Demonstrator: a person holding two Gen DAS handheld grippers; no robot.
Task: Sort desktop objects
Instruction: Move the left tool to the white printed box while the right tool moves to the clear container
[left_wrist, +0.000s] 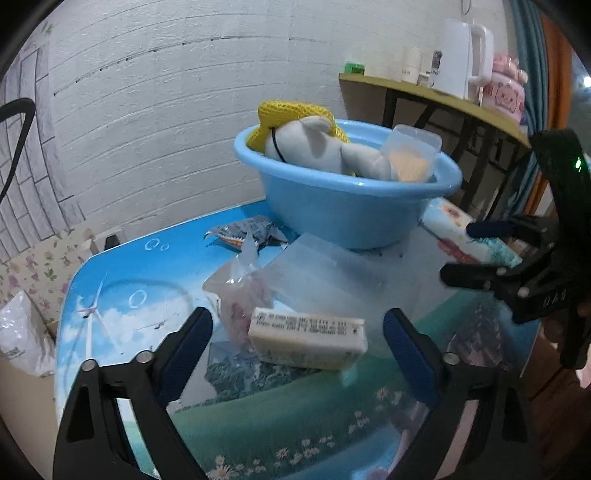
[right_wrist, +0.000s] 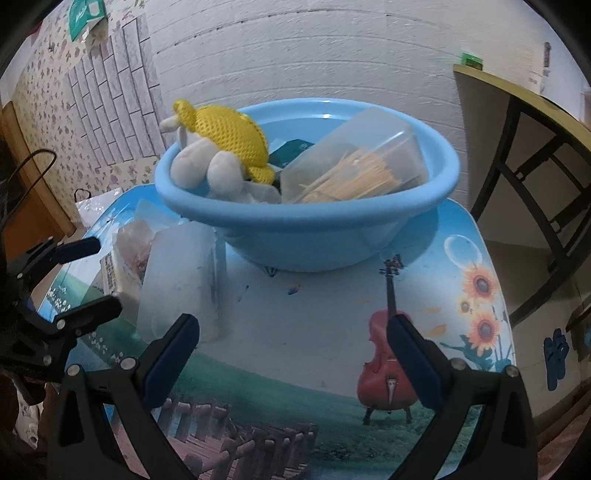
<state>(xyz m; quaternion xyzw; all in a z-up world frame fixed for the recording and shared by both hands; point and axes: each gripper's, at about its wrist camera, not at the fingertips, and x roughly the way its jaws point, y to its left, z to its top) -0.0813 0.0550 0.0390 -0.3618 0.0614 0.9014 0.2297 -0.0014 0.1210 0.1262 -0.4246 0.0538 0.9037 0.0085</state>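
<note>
Your left tongs (left_wrist: 297, 339) are wide around the box (left_wrist: 308, 342) on the worktop (left_wrist: 258, 417), ready to pinch it. Your right tongs (right_wrist: 293, 341) are wide and hold nothing. The bowl (right_wrist: 295, 236) waits behind for it.

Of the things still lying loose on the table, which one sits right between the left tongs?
The pale rectangular block with printed text on its side. It lies between the open left tongs; the crumpled plastic bag and frosted box lie farther back.
</note>
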